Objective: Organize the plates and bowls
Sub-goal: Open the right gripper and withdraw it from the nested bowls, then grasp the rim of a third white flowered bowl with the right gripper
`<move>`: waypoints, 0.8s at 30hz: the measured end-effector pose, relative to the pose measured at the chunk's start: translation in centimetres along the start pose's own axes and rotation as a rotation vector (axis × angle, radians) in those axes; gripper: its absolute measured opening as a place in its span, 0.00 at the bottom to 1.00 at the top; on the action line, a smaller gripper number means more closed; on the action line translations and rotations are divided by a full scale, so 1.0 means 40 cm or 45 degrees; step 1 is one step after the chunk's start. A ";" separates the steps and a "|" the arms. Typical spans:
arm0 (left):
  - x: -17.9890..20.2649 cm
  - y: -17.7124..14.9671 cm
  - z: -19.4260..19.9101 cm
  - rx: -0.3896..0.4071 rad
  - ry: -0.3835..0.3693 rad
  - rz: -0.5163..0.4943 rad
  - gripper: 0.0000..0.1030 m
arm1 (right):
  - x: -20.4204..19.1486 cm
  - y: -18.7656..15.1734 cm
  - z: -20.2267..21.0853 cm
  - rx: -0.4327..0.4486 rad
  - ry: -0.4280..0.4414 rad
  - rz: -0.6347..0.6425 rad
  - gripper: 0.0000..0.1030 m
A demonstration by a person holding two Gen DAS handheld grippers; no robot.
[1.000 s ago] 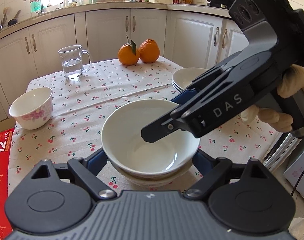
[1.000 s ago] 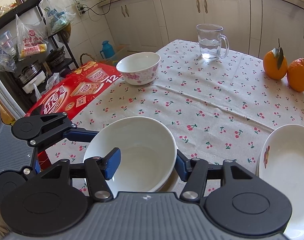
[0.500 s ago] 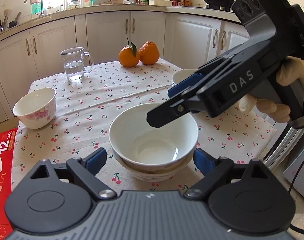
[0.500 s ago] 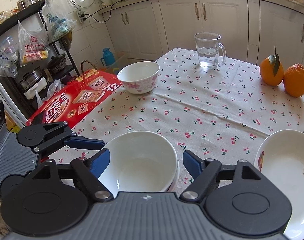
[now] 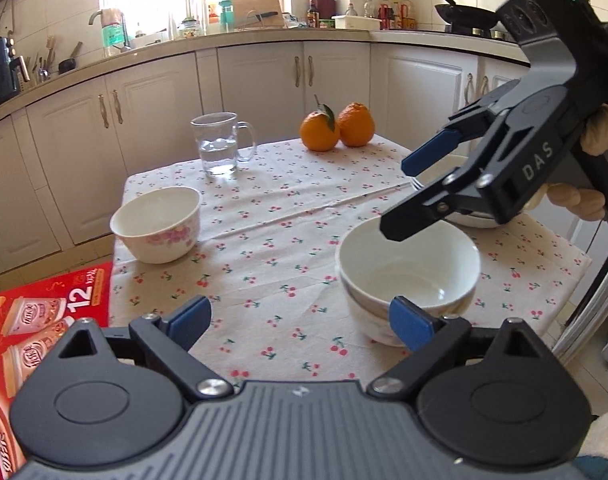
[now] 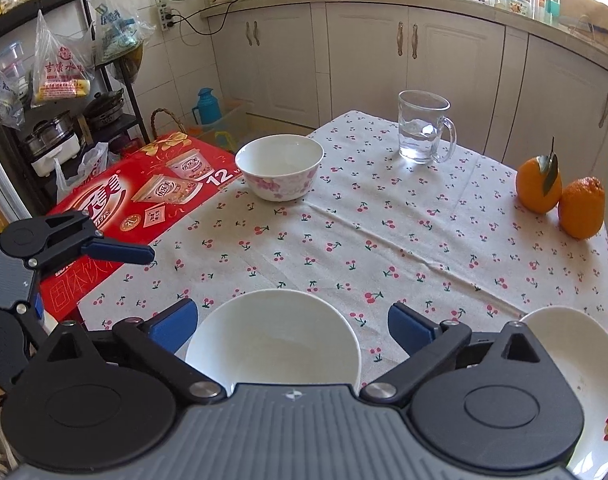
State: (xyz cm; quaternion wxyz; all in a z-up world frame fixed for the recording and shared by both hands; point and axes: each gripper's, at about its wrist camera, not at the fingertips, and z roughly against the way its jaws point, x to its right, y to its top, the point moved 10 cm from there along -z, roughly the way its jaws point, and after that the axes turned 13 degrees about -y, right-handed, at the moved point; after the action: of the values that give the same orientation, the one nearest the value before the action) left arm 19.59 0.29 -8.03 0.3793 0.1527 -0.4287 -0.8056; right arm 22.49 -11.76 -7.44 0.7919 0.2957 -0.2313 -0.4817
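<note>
Two plain white bowls stand nested as a stack [image 5: 407,276] near the table's front edge; the stack also shows in the right wrist view [image 6: 274,340]. A white bowl with pink flowers [image 5: 158,222] [image 6: 280,172] stands alone at the table's left side. Stacked white plates [image 6: 583,392] lie at the right, mostly hidden behind the right gripper in the left wrist view. My left gripper [image 5: 300,318] is open and empty, left of the stack. My right gripper [image 6: 292,324] [image 5: 399,196] is open and empty, above and behind the stack.
A glass mug of water [image 5: 220,144] and two oranges [image 5: 337,126] stand at the far side of the cherry-print tablecloth [image 5: 284,216]. A red carton [image 6: 136,196] lies beside the table at the left. Kitchen cabinets run behind.
Both grippers have pulled back and up from the nested bowls. The left gripper has swung left, so the stack now sits to its right. The right gripper's jaws have opened wider.
</note>
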 end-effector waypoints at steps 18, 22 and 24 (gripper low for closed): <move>-0.299 0.056 -0.070 0.078 0.144 0.074 0.93 | -0.092 0.233 -0.161 -0.024 0.033 0.186 1.00; -0.341 0.058 -0.111 0.086 0.136 0.109 0.93 | -0.102 0.278 -0.220 -0.046 0.051 0.203 1.00; -0.355 0.059 -0.126 0.093 0.128 0.118 0.93 | -0.103 0.294 -0.248 -0.060 0.070 0.202 0.99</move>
State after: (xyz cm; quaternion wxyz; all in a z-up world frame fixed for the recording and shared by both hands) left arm 33.07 7.11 -10.21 0.4315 0.1865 -0.4449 -0.7623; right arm 34.55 -1.37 -6.75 0.8403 0.2709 -0.2207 -0.4145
